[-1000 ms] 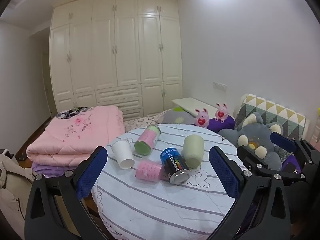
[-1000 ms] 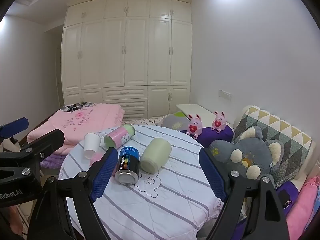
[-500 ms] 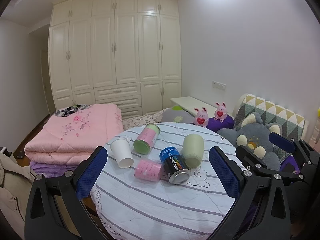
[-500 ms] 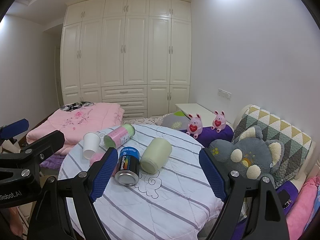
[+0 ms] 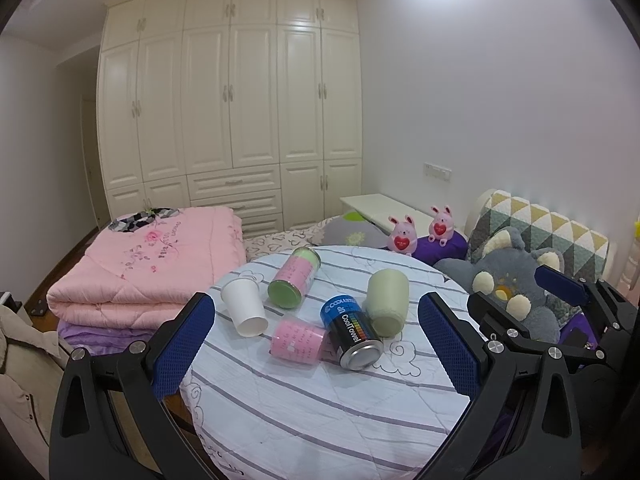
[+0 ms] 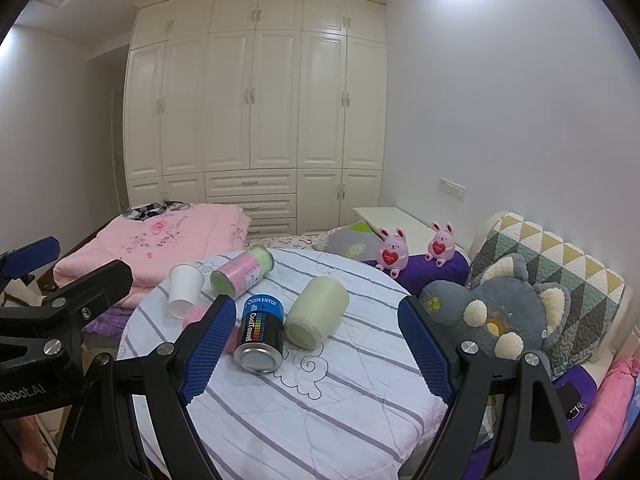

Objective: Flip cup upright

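A round table (image 5: 320,420) with a striped cloth holds several tipped containers. A white paper cup (image 5: 244,307) (image 6: 183,289) lies on its side at the left. A pale green cup (image 5: 387,304) (image 6: 316,312) lies on its side at the right. Between them lie a blue and black can (image 5: 352,333) (image 6: 260,334), a pink cup (image 5: 298,343) and a pink and green can (image 5: 296,277) (image 6: 242,271). My left gripper (image 5: 316,348) is open and empty, short of the table. My right gripper (image 6: 316,350) is open and empty, also held back.
A folded pink quilt (image 5: 148,268) lies on the bed left of the table. A grey plush toy (image 6: 504,312), two pink bunny toys (image 6: 396,249) and patterned pillows sit at the right. White wardrobes (image 5: 232,108) fill the far wall.
Both views have shifted very slightly; the table objects have not moved. Both grippers stay open and empty.
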Tool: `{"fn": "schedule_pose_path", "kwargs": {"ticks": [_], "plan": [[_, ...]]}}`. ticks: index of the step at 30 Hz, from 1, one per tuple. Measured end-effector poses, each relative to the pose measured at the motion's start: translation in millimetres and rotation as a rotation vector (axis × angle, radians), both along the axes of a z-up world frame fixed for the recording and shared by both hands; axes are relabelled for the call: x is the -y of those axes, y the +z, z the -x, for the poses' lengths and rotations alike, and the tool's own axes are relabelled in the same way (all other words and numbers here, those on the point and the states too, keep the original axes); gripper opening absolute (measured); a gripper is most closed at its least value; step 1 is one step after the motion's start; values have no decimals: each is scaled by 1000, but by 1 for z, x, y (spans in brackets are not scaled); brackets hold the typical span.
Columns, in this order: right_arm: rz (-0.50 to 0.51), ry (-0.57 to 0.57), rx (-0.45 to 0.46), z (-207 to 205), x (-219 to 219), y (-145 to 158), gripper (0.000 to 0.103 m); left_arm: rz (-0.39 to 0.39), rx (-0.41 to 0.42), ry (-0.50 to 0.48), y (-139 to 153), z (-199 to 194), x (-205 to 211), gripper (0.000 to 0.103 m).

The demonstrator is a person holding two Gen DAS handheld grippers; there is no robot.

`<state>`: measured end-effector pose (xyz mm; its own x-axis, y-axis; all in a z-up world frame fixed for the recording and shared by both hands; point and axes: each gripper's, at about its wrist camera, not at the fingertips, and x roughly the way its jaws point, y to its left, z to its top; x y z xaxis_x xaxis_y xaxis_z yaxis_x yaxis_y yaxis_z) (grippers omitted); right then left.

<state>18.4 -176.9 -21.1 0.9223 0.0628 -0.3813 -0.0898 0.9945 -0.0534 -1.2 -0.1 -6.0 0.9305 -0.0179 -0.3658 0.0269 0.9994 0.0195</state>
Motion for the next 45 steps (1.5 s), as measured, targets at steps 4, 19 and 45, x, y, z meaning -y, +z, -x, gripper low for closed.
{"fn": "schedule_pose_path", "kwargs": {"ticks": [4, 19, 45], "plan": [[0, 2, 2, 1, 0, -1, 84, 9, -6, 1, 1, -2, -2, 103], [21, 4, 44, -5, -8, 1, 84, 64, -13, 21, 1, -10, -29, 103], [16, 29, -13, -50, -24, -7, 84, 59, -165, 141, -37, -65, -69, 103]]}}
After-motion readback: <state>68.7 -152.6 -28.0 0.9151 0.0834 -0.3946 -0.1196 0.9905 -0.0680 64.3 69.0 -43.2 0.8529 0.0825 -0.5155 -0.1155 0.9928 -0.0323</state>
